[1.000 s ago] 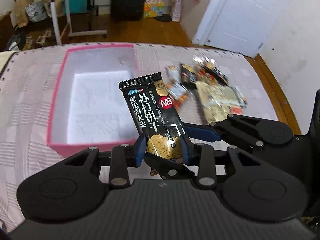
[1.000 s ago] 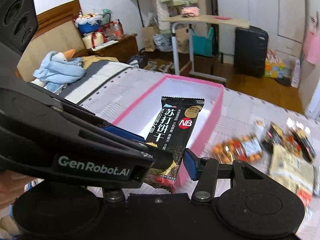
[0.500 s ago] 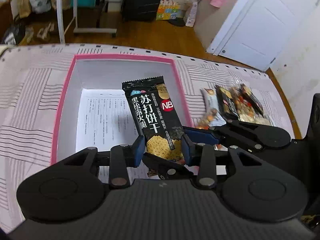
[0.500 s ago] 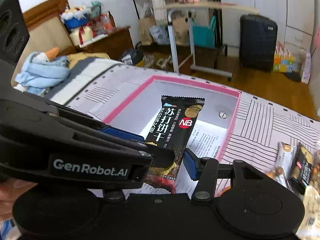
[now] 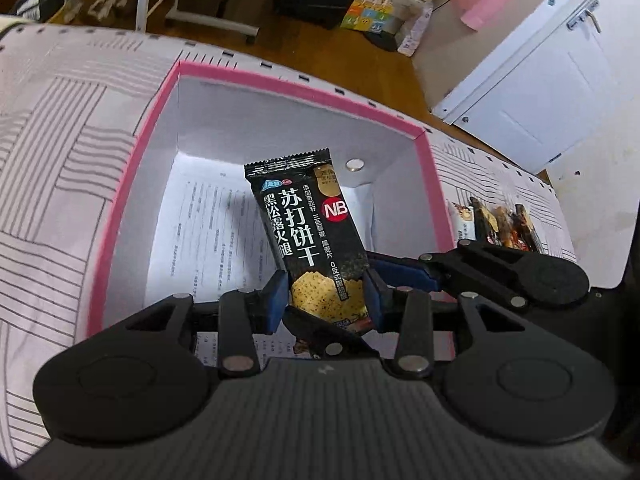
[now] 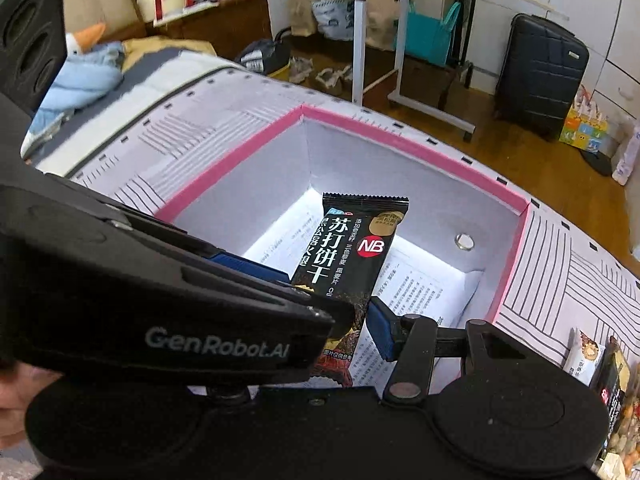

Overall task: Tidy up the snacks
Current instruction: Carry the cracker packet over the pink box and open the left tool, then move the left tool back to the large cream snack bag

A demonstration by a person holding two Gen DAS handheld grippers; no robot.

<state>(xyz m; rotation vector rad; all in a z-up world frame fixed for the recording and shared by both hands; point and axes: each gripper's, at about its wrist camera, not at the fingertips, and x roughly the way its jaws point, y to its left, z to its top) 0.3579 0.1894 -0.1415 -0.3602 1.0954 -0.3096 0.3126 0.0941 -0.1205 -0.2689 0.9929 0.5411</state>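
Your left gripper (image 5: 326, 294) is clamping the lower end of a black soda cracker packet (image 5: 308, 236), and your right gripper (image 6: 332, 312) is pinching the same packet (image 6: 346, 256) from the side. You are holding it tilted at frame centre, above the pink-rimmed box (image 5: 132, 152). More snack packets (image 5: 496, 222) are lying at right on the striped cloth (image 5: 52, 128).

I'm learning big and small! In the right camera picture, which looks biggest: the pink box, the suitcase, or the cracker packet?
1. pink box
2. suitcase and cracker packet: about alike; the packet is much nearer the camera, so unsure.
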